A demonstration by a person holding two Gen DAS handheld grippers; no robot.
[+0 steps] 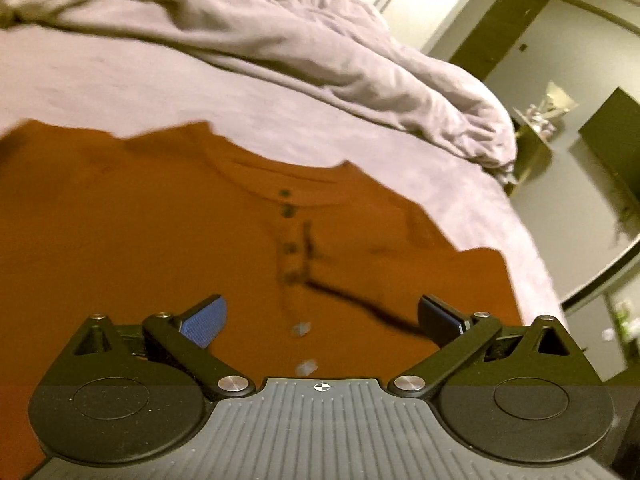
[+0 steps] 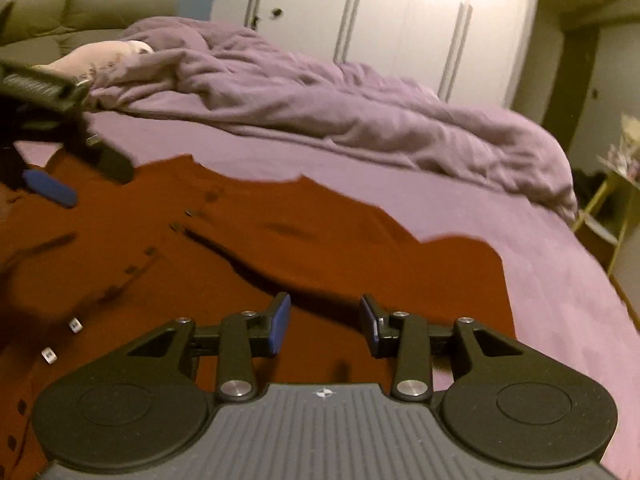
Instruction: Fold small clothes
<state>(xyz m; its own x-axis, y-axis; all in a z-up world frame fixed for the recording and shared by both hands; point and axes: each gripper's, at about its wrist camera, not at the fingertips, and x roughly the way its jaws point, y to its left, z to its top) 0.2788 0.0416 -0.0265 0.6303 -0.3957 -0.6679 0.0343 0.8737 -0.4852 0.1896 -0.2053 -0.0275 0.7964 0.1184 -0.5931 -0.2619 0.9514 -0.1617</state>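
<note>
Rust-orange shirt (image 1: 160, 240), soft knit with a round neckline and a buttoned placket, is spread flat on a bed covered by a purple sheet (image 1: 100, 80). Small dark buttons (image 1: 286, 211) run down the placket, with pale ones nearer the hem. The left gripper (image 1: 320, 316) is held over the chest of the shirt, its two black fingers set wide apart and gripping nothing; the shirt lies beneath and between them, and contact cannot be told. Ribbed blue pads (image 1: 204, 322) line the fingers. The right gripper (image 2: 325, 326) is held over the shirt's right side (image 2: 360, 240), near its sleeve edge, fingers parted with a moderate gap and empty. A long fold crease is seen ahead of them. A rumpled purple duvet (image 2: 320, 96) is heaped beyond the shirt, before white wardrobe doors (image 2: 360, 12).
</note>
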